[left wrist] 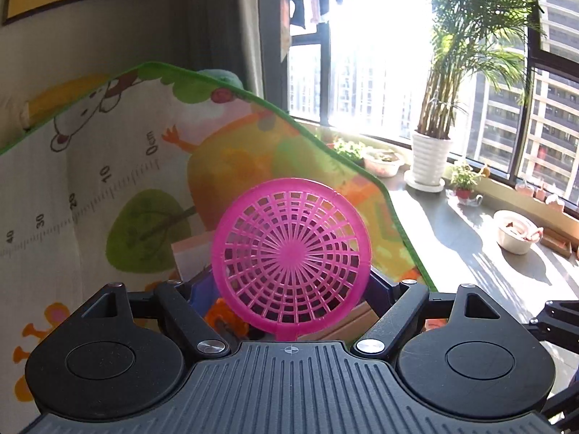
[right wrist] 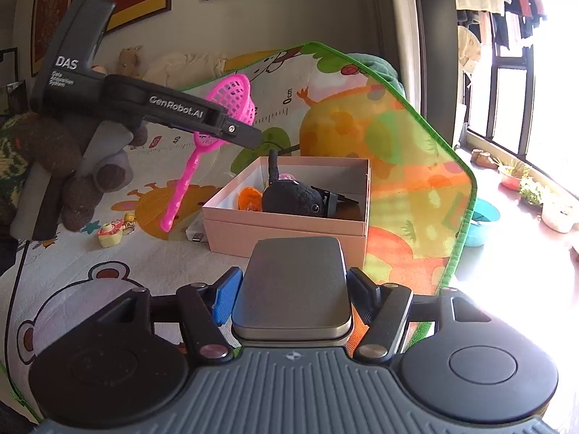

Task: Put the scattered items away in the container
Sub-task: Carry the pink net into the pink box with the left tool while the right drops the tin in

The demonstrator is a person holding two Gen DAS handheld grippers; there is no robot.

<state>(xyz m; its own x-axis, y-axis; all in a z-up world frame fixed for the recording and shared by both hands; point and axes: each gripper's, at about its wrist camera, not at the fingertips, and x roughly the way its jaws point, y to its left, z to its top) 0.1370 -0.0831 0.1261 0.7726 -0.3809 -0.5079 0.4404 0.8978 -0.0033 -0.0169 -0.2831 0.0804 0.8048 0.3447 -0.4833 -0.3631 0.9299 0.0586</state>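
Indoors, cartoon play mat [right wrist: 108, 264] with green edge curling up by sunlit windowsill [left wrist: 452, 238], pink box [right wrist: 289, 224] mid-mat, left tongs [right wrist: 249, 135] gripping pink sieve [right wrist: 231, 97], right tongs [right wrist: 293, 300] clamping grey tin [right wrist: 293, 285].

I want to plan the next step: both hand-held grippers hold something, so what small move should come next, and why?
Probably carry the left hand-held gripper over the open box and lower the pink net in. The net hangs in the air beside the box, not above it. The right hand-held gripper grips a grey tin short of the box and can follow.
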